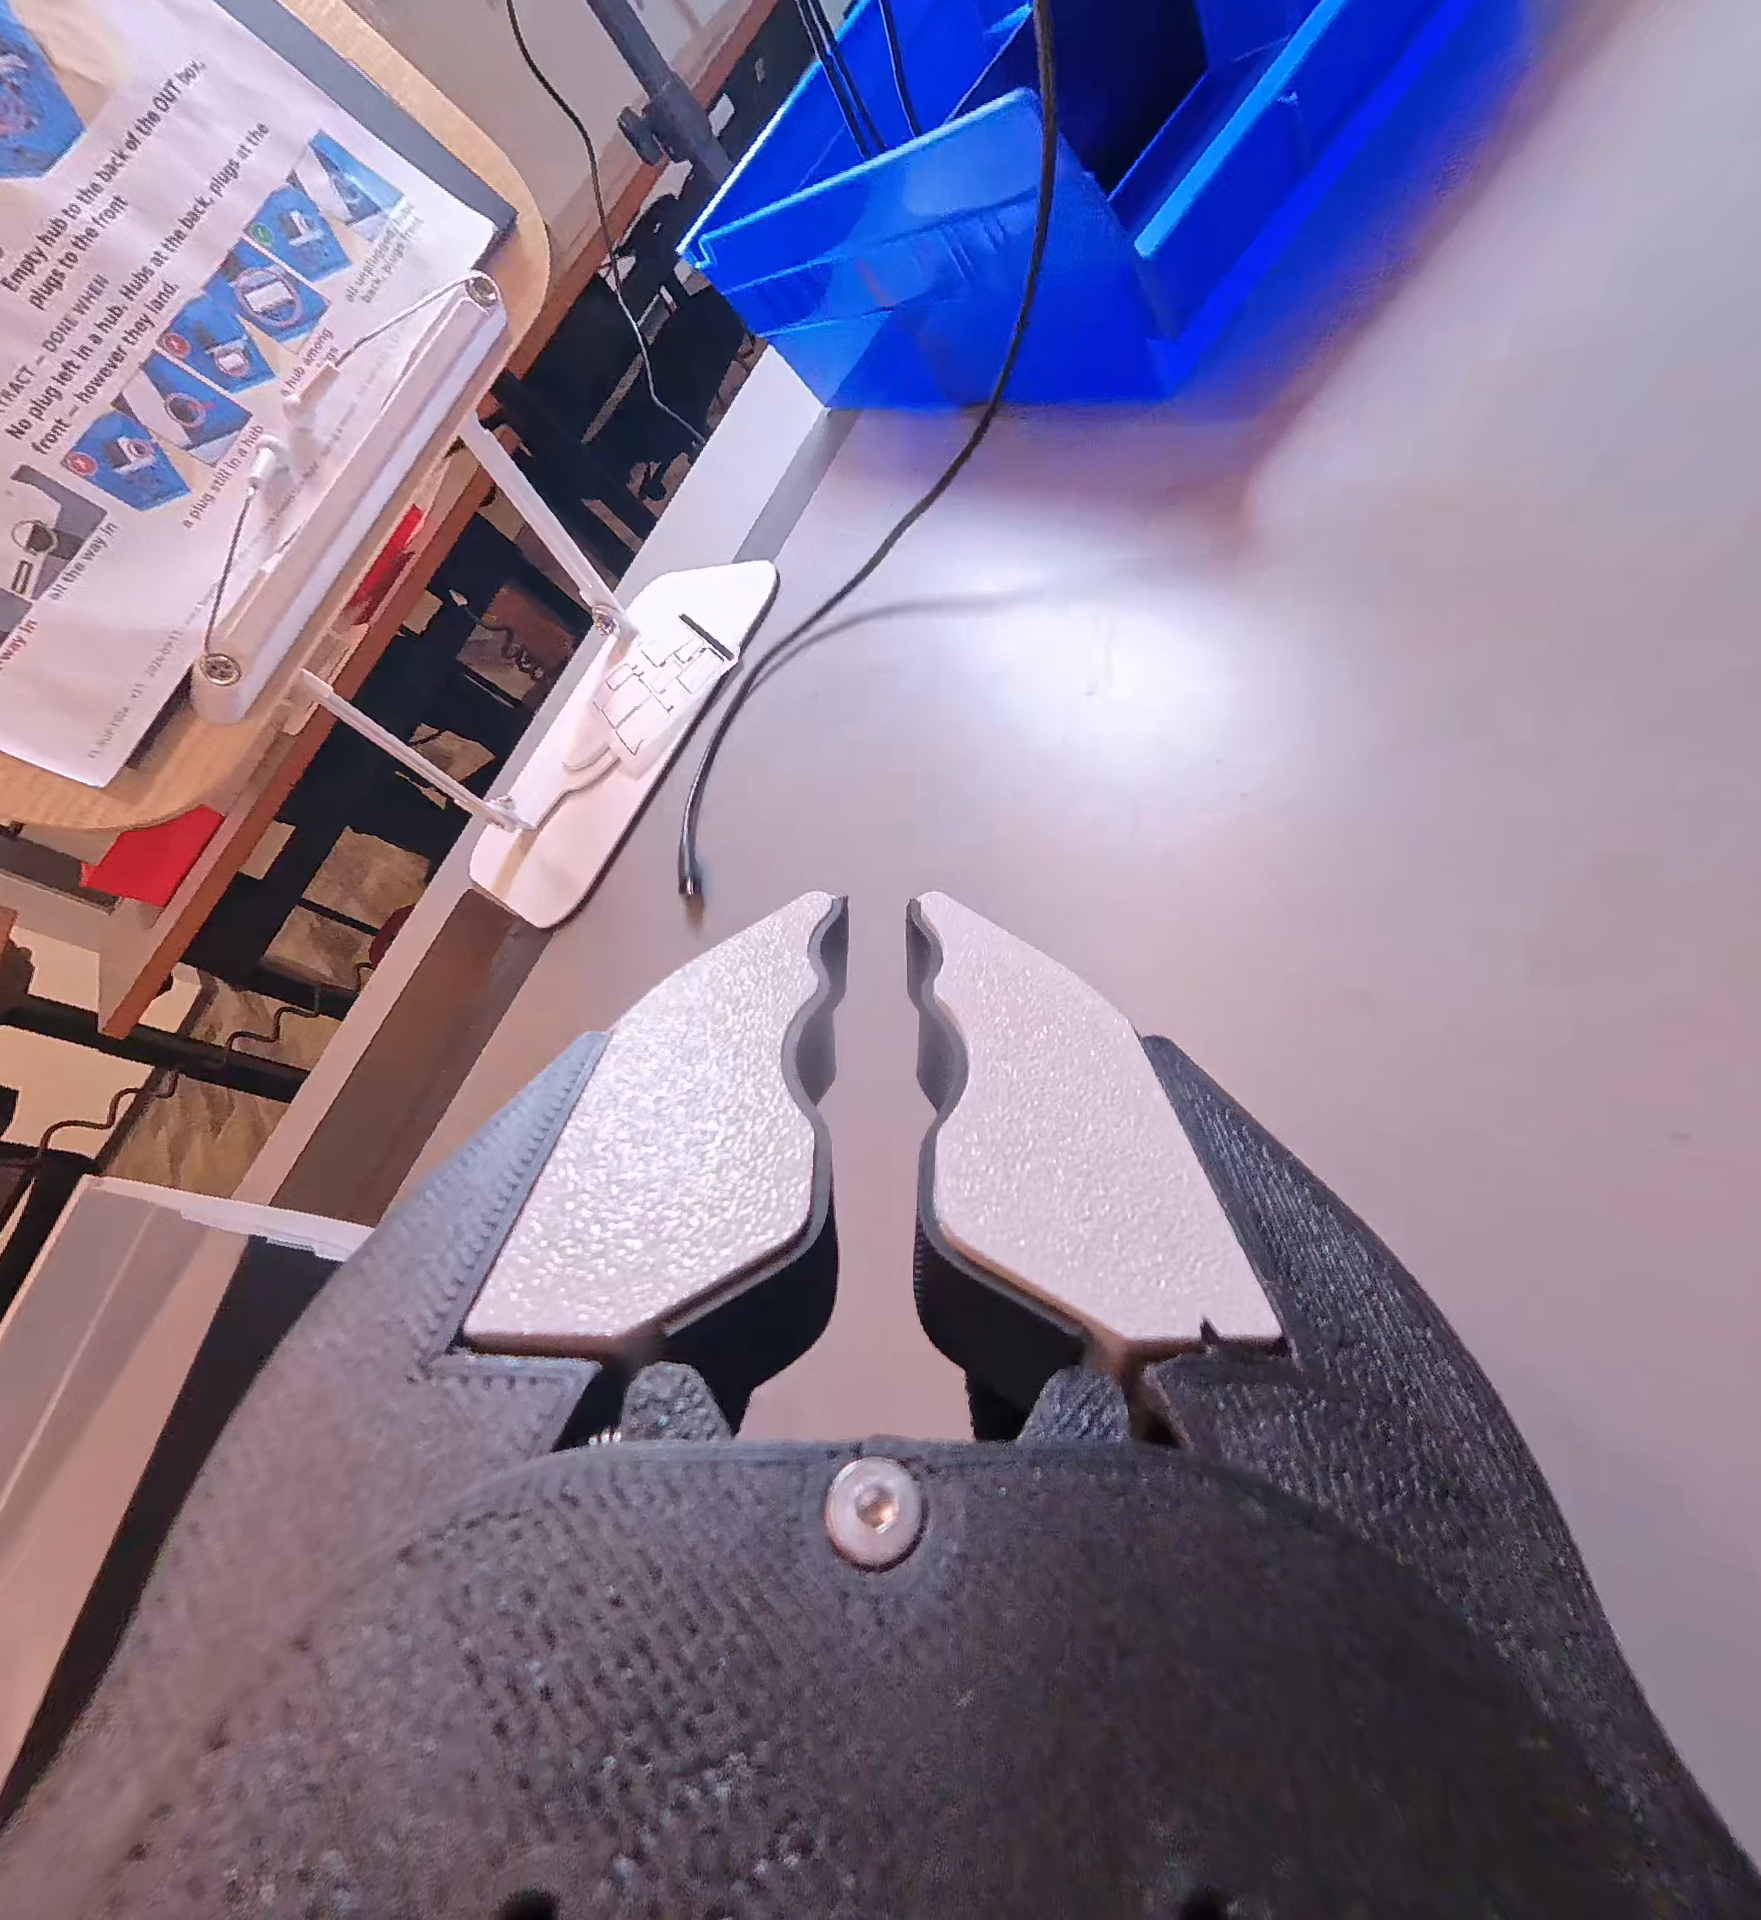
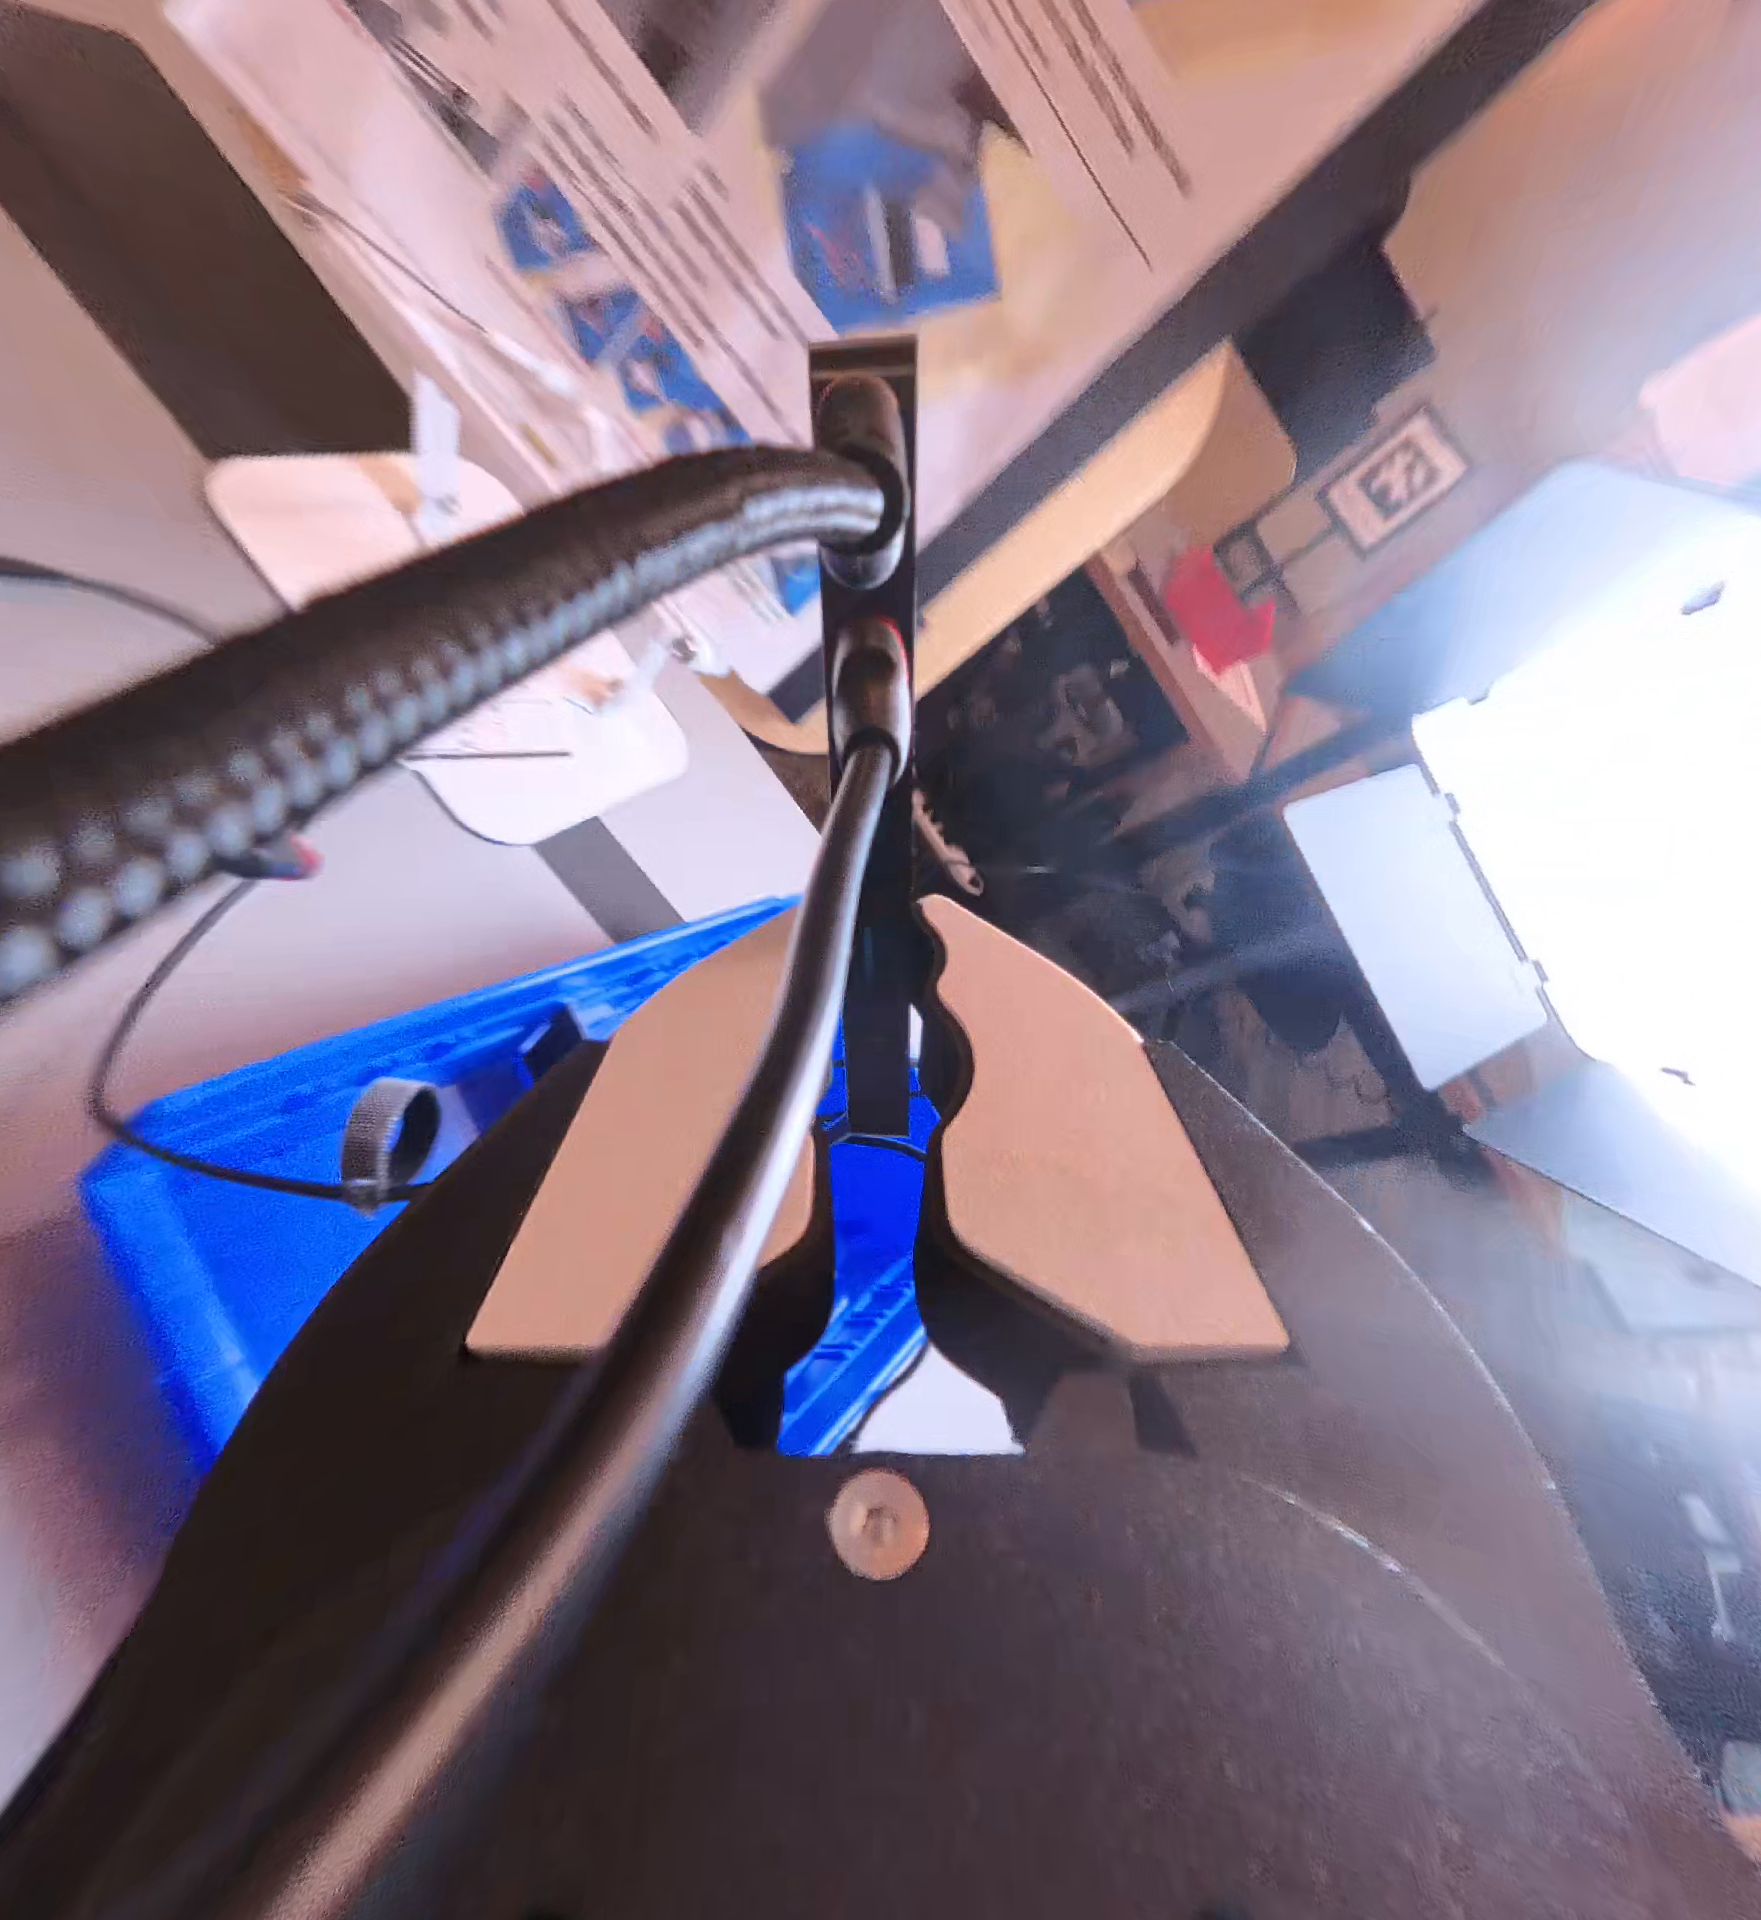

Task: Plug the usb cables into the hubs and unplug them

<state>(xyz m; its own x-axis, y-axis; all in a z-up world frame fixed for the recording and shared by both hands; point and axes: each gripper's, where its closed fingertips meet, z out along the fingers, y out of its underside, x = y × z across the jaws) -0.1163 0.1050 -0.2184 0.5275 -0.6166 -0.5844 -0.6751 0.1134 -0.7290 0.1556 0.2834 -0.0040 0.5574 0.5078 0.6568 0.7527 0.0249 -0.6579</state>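
1. Right gripper (image 2: 881, 935): jaws pinched on the narrow black hub (image 2: 865, 623), held up edge-on above the blue bin (image 2: 263, 1143).
2. Left gripper (image 1: 874, 914): jaws nearly closed, slim gap, nothing held, low over the grey table (image 1: 1375, 831).
3. Two cables plugged in: braided cable (image 2: 356, 696) stiff and heavy-looking, smooth cable (image 2: 803, 997) springy.
4. Probably light, rigid, slick hub; best gripped by plug housings, not cords.

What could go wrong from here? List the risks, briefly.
1. The right gripper pinches the USB hub only at its lower end, so the braided cable and smooth black cable could lever it loose.
2. The left gripper is empty, so pulling a plug one-handed may drag the hub too.
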